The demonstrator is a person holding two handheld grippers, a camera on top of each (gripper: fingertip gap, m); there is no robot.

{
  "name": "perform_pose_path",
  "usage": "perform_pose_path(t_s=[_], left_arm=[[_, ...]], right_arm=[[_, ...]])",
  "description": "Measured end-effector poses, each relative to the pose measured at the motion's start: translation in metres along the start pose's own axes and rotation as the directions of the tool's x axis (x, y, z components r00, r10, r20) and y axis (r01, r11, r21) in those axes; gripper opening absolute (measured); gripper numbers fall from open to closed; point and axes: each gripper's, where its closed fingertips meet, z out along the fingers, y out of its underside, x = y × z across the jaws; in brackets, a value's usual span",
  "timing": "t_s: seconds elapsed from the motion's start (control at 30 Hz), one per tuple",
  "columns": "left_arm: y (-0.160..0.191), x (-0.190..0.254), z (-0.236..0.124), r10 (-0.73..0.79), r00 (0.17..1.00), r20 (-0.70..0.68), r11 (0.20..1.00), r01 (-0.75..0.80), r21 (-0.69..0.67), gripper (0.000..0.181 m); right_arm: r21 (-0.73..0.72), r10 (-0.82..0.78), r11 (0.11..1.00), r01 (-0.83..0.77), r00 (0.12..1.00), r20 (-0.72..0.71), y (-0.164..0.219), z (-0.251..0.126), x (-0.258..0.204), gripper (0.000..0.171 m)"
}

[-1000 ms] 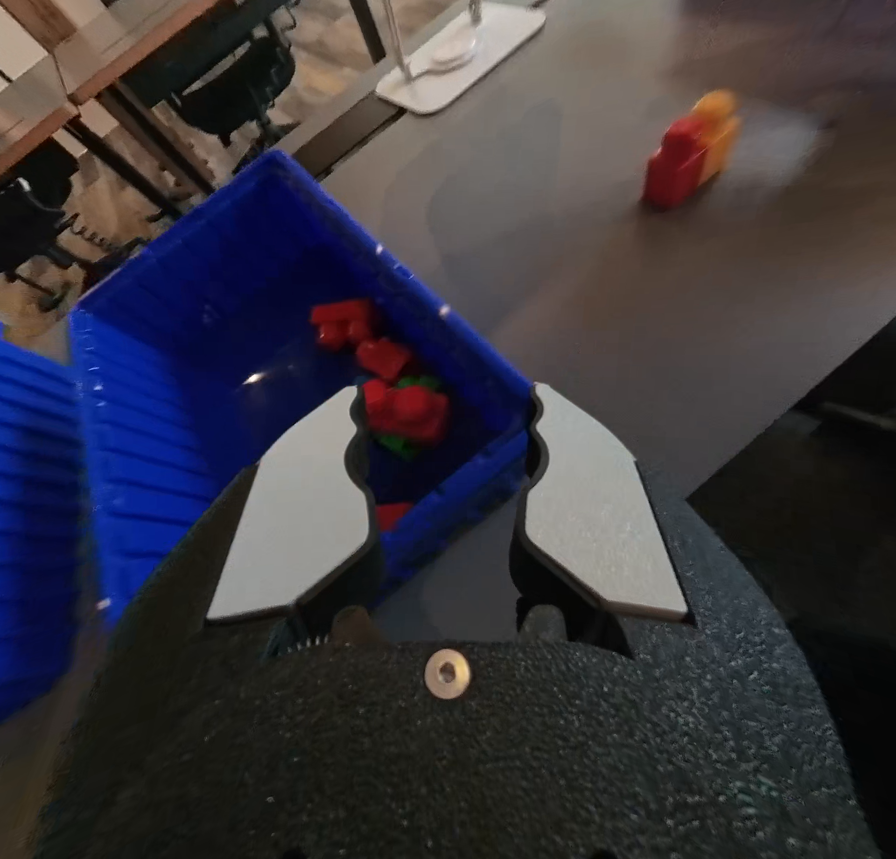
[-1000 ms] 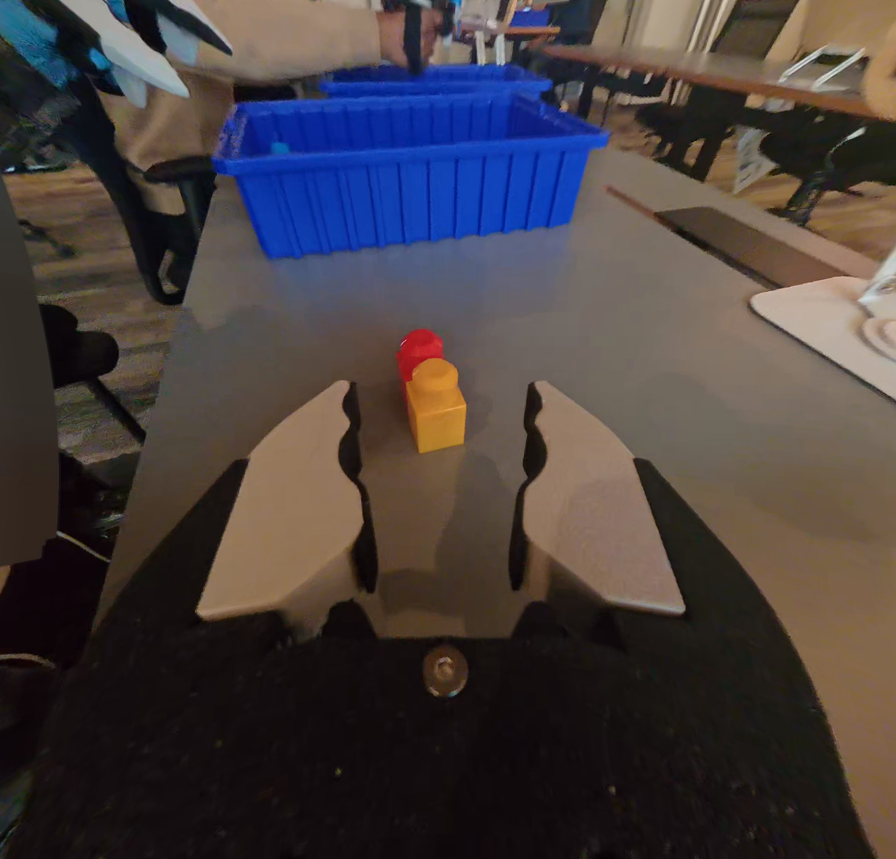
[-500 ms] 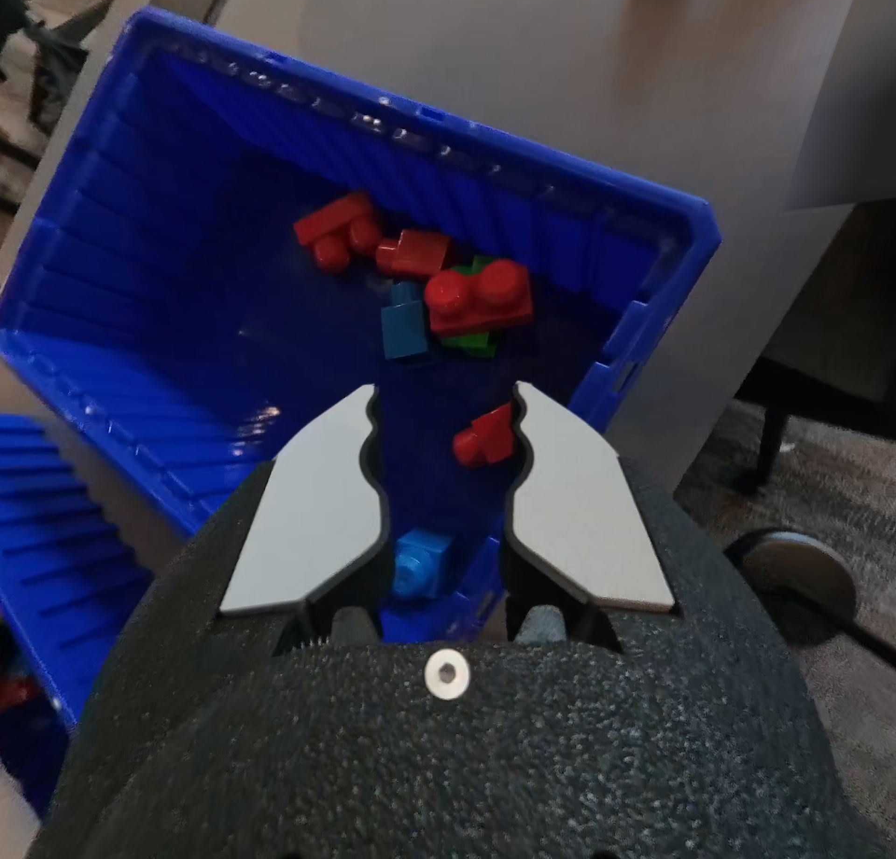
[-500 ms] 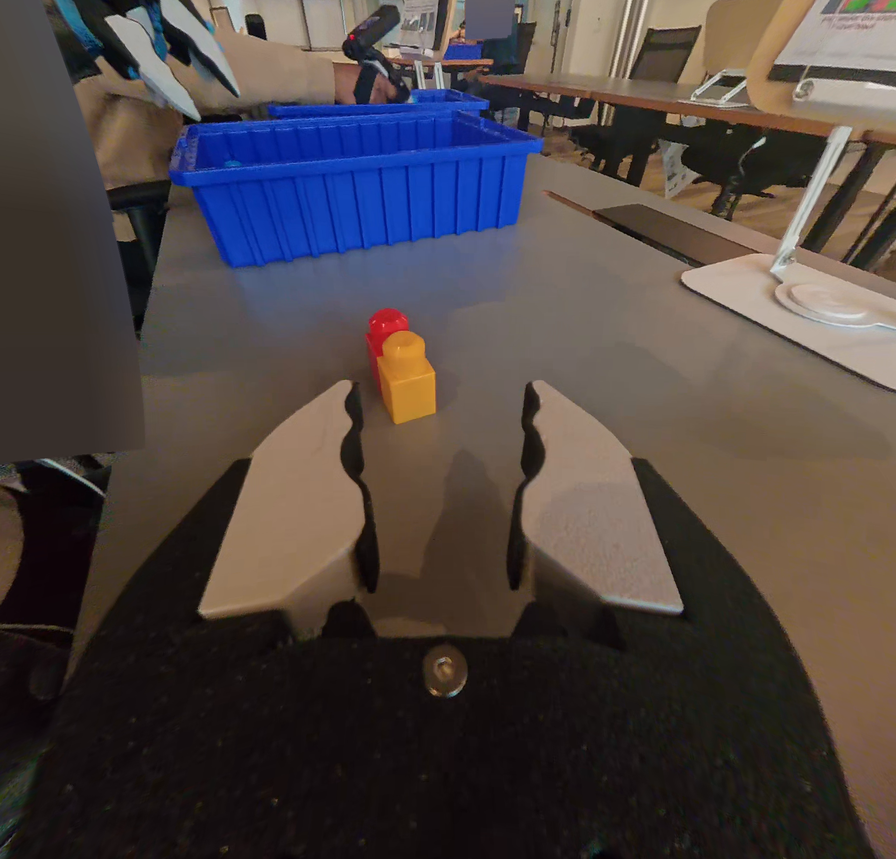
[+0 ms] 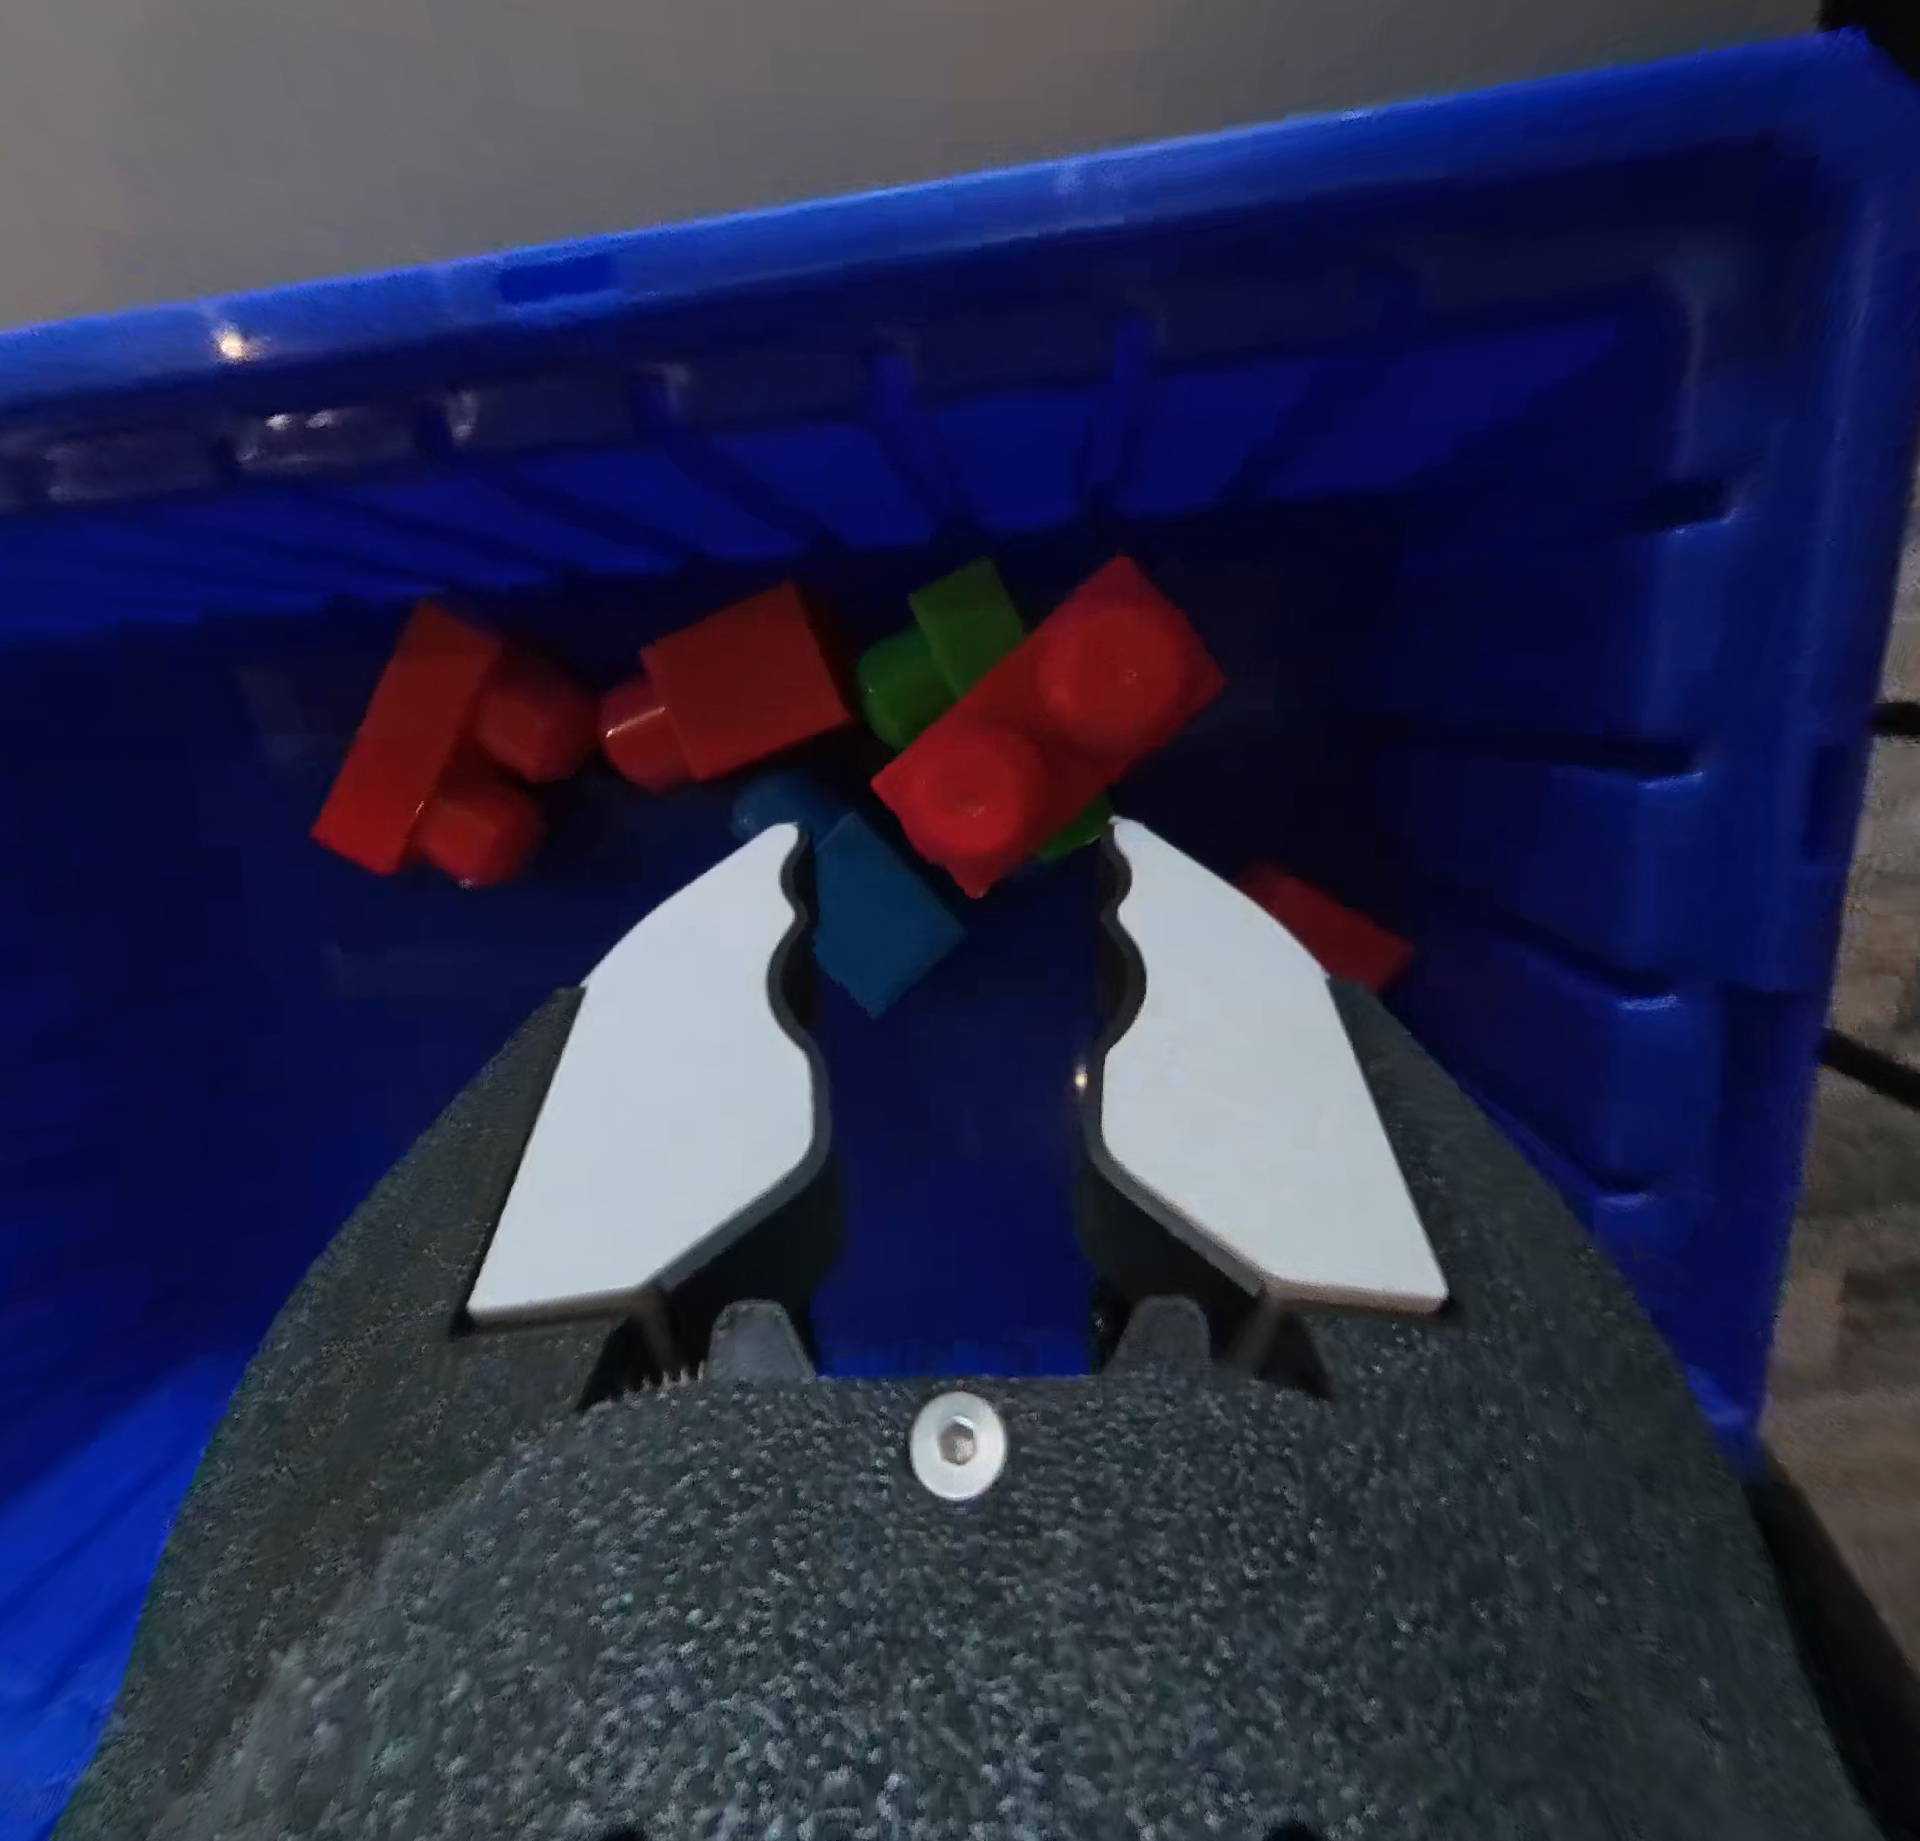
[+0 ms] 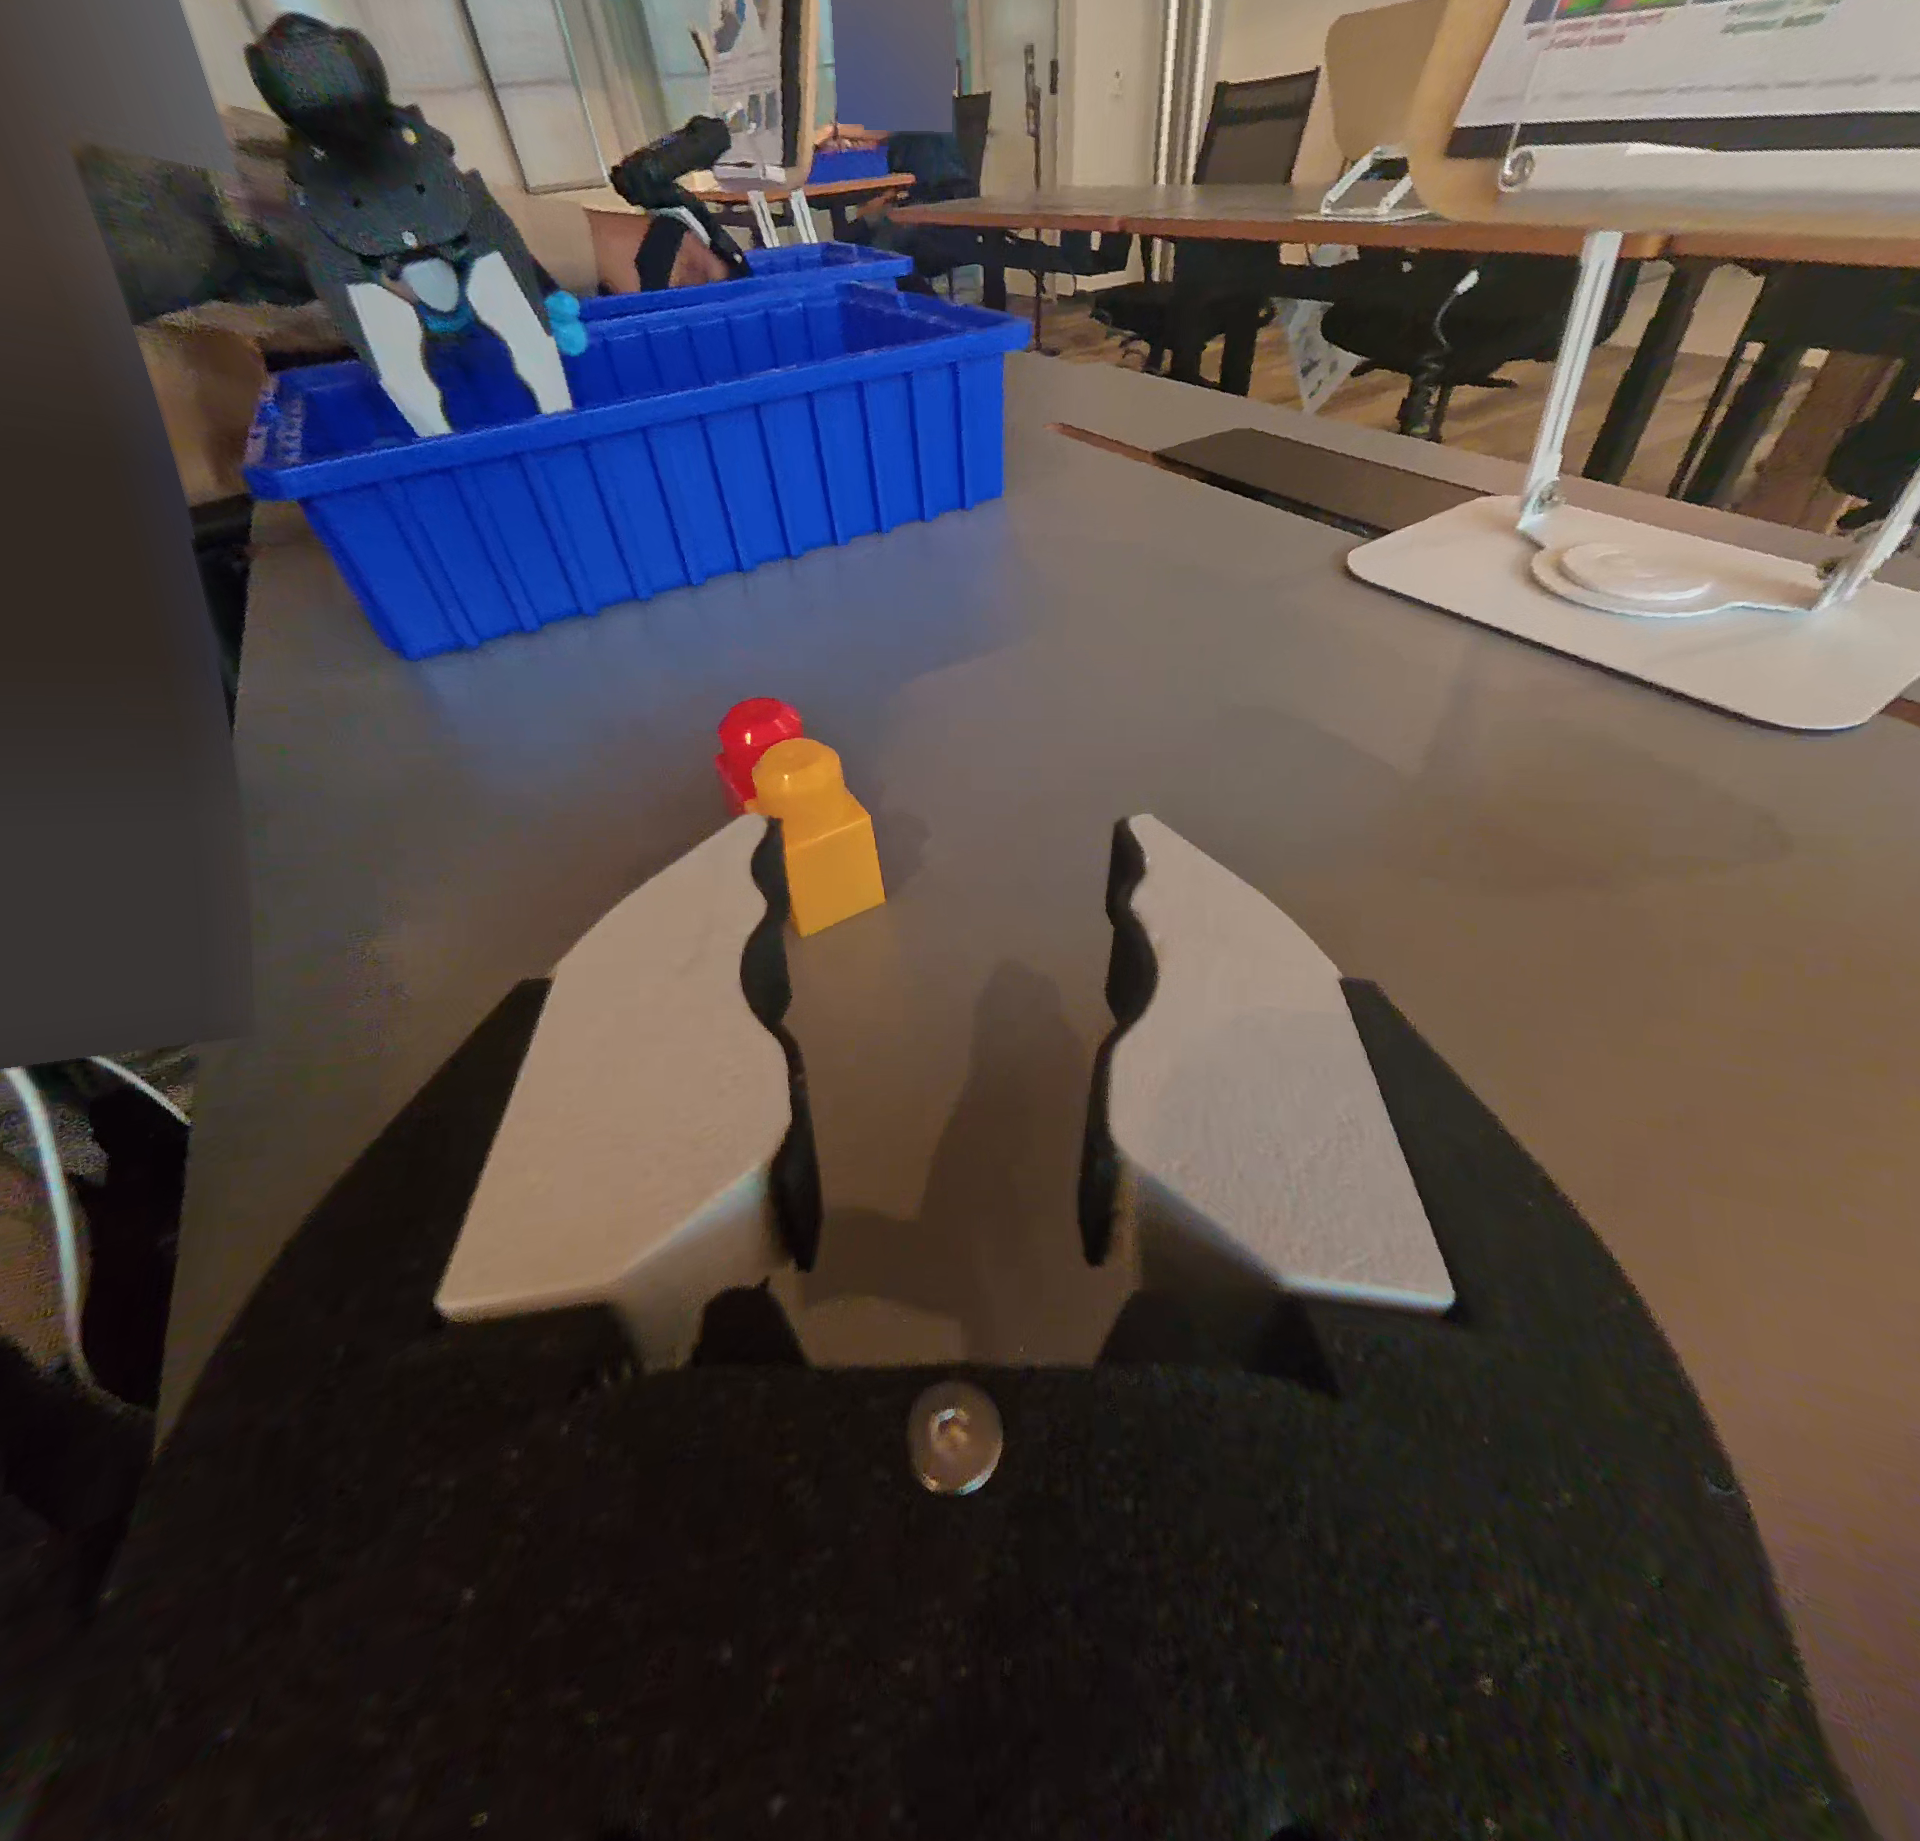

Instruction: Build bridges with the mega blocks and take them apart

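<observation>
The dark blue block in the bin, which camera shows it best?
The left wrist view. The dark blue block lies on the floor of the blue bin, just past the open left gripper, under a red two-stud block. The right wrist view shows only the bin's outer wall; the block is hidden.

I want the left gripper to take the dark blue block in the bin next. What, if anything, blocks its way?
Nothing stands before it: the open left gripper already has the dark blue block between its fingertips. But the red two-stud block lies right against the block's far side.
</observation>
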Motion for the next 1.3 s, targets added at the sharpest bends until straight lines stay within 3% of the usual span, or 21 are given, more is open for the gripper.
perform_pose_path(t_s=[0.13,0.33,0.6,0.73,0.87,1.0,1.1,1.2,1.3], left_arm=[[0.007,0.005,0.012,0.098,0.990,-0.102,0.995,-0.099,-0.007,0.048],[-0.006,0.001,0.022,0.241,0.967,-0.089,0.965,-0.228,0.133,0.042],[-0.010,0.014,0.032,0.224,0.962,-0.157,0.949,-0.178,0.260,0.042],[-0.004,0.016,0.019,0.083,0.981,-0.177,0.961,-0.031,0.276,0.041],[0.006,-0.006,-0.015,-0.197,0.980,-0.030,0.931,0.196,0.309,0.041],[-0.003,-0.026,-0.057,-0.535,0.840,0.095,0.773,0.441,0.455,0.041],[-0.018,-0.027,-0.075,-0.682,0.710,0.175,0.676,0.520,0.521,0.041],[-0.051,-0.017,-0.078,-0.733,0.650,0.199,0.632,0.544,0.551,0.040],[-0.093,-0.003,-0.061,-0.716,0.663,0.220,0.661,0.542,0.519,0.041]], right_arm=[[-0.030,0.025,0.999,-0.026,0.999,-0.046,0.004,0.000,0.002,0.058],[-0.030,0.070,0.997,-0.072,0.996,-0.060,0.002,0.010,0.001,0.056],[-0.074,0.058,0.995,-0.062,0.997,-0.043,0.001,0.026,-0.003,0.056],[-0.075,0.049,0.996,-0.051,0.999,-0.024,-0.003,0.030,-0.006,0.055],[-0.115,0.011,0.993,-0.010,1.000,0.012,-0.008,0.035,-0.012,0.052],[-0.159,-0.033,0.986,0.050,0.994,0.108,-0.019,0.051,-0.027,0.058],[-0.173,-0.100,0.975,0.137,0.974,0.206,-0.035,0.071,-0.046,0.067],[-0.165,-0.183,0.956,0.244,0.930,0.318,-0.058,0.094,-0.075,0.071],[-0.172,-0.276,0.910,0.378,0.860,0.429,-0.076,0.113,-0.111,0.066]])
